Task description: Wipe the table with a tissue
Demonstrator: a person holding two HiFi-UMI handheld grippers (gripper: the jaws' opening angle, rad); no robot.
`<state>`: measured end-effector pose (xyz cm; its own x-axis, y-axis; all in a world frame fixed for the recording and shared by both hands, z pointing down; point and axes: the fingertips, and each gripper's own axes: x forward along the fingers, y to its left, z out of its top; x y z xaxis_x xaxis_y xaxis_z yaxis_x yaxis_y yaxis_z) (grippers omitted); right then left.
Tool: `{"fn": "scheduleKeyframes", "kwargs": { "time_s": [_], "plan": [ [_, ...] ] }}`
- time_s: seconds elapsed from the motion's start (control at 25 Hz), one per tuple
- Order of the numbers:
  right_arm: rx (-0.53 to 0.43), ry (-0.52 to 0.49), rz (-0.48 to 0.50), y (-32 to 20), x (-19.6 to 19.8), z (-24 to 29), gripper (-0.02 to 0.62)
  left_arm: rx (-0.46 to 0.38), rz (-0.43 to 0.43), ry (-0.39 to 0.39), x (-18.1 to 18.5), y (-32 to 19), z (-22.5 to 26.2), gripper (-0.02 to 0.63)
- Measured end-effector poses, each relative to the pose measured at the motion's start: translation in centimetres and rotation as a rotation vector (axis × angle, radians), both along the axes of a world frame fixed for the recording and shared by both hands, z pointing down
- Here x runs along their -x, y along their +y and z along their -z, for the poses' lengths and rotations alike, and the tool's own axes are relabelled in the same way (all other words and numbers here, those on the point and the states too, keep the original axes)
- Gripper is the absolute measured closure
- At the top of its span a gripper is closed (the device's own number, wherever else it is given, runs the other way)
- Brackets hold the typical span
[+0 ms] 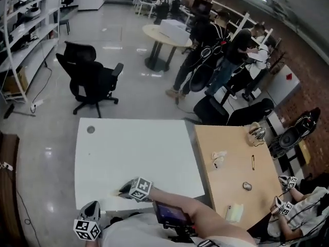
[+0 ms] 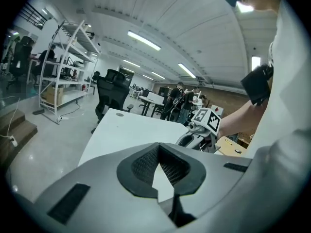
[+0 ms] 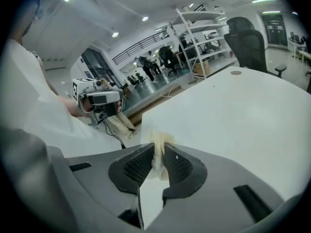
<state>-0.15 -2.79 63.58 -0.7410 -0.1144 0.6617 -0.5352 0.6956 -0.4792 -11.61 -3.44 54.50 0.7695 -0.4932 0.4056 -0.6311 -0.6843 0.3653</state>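
A white table (image 1: 133,153) fills the middle of the head view. My right gripper (image 1: 123,192) rests low at its near edge, shut on a crumpled, pale yellowish tissue (image 3: 158,144) that sticks out past the jaw tips and touches the tabletop (image 3: 233,110). In the head view the tissue (image 1: 117,193) shows only as a faint patch. My left gripper (image 1: 91,209) hangs off the table's near-left corner. Its jaws meet at the tips with nothing between them (image 2: 158,147). It faces across the table (image 2: 126,130) toward the right gripper (image 2: 204,125).
A wooden desk (image 1: 234,163) with small items adjoins the white table on the right. A black office chair (image 1: 90,76) stands beyond the far edge. People (image 1: 205,50) stand by a round table (image 1: 164,35) at the back. Shelves (image 1: 25,30) line the left wall.
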Motion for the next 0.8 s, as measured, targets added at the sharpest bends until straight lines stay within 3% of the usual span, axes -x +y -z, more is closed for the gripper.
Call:
{"fn": "scheduleKeyframes", "kwargs": {
  "time_s": [0.2,0.32,0.68,0.8],
  "plan": [
    [-0.022,-0.016,-0.194,-3.9,-3.6,-0.1,0.528,-0.019,-0.101,0.015,-3.0,-3.7,-0.3,0.600],
    [-0.033,-0.015,-0.256,-5.3,-5.0,0.0,0.528,-0.016,-0.136,0.021,-4.4,-4.7,-0.2,0.600],
    [-0.018,-0.006,-0.307,-7.3,-4.7,-0.8,0.528,0.028,-0.158,0.011,-3.8,-6.2,-1.7,0.600],
    [-0.034,-0.004,-0.300,-8.9,-4.4,-1.0,0.528,-0.006,-0.148,0.012,-3.1,-7.7,-3.2,0.600]
  ]
}}
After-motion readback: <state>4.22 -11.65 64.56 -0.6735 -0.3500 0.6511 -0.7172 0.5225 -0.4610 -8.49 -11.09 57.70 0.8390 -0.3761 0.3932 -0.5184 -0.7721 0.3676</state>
